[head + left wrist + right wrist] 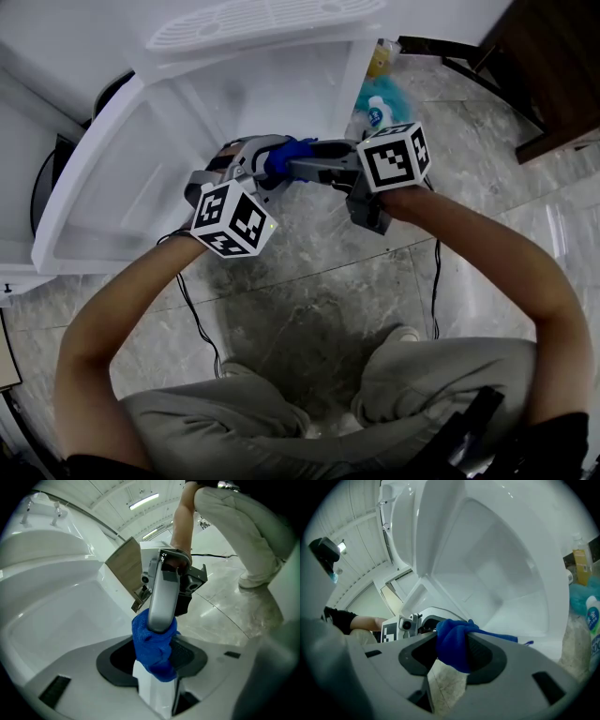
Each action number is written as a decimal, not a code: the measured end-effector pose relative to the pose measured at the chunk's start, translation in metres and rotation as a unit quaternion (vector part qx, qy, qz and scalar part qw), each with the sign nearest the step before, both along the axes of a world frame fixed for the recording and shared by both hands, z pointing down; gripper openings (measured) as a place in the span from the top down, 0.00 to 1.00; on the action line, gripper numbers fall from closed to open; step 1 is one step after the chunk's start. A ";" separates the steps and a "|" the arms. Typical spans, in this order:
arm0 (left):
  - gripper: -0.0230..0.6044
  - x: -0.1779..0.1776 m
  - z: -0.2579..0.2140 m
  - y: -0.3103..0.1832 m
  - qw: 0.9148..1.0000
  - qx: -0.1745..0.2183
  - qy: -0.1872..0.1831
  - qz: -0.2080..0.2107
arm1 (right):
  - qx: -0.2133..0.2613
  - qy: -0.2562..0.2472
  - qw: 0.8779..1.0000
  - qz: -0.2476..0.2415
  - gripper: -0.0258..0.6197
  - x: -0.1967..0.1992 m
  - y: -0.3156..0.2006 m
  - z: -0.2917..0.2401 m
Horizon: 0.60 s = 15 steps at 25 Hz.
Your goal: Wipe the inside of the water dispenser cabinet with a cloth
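Note:
The blue cloth (286, 153) is bunched between both grippers, just in front of the open white cabinet (169, 159). My right gripper (298, 169) reaches in from the right, and its pads press on the cloth (454, 644). My left gripper (272, 161) meets it from the left. In the left gripper view the cloth (154, 646) sits between the jaws, draped round the right gripper's grey finger (164, 597), and the jaws stand wide around it. The cabinet's hollow inside (487, 569) fills the right gripper view.
The cabinet door (80, 187) swings out to the left. Bottles (380, 112) and a teal bundle (398, 92) stand on the floor at the cabinet's right side, with dark wooden furniture (553, 66) beyond. Cables (192, 314) trail over the marbled floor near the person's knees.

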<state>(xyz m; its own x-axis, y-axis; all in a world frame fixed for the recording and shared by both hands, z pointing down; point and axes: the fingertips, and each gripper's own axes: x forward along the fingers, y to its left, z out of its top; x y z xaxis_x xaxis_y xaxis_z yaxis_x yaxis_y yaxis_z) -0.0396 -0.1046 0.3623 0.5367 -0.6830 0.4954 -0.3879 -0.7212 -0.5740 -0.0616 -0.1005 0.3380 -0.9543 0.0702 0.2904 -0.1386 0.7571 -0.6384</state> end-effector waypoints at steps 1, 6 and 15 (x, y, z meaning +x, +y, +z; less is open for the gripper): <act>0.69 0.000 0.001 0.000 1.000 0.000 0.003 -0.001 | 0.001 0.002 1.000 -0.001 0.73 0.000 0.000 0.000; 0.65 -0.004 0.004 -0.001 0.999 -0.018 0.040 -0.010 | 0.003 0.008 1.000 -0.013 0.74 0.001 -0.002 0.004; 0.64 -0.023 0.019 -0.002 0.993 -0.070 0.077 -0.049 | 0.059 0.047 0.997 0.031 0.75 0.033 -0.044 0.016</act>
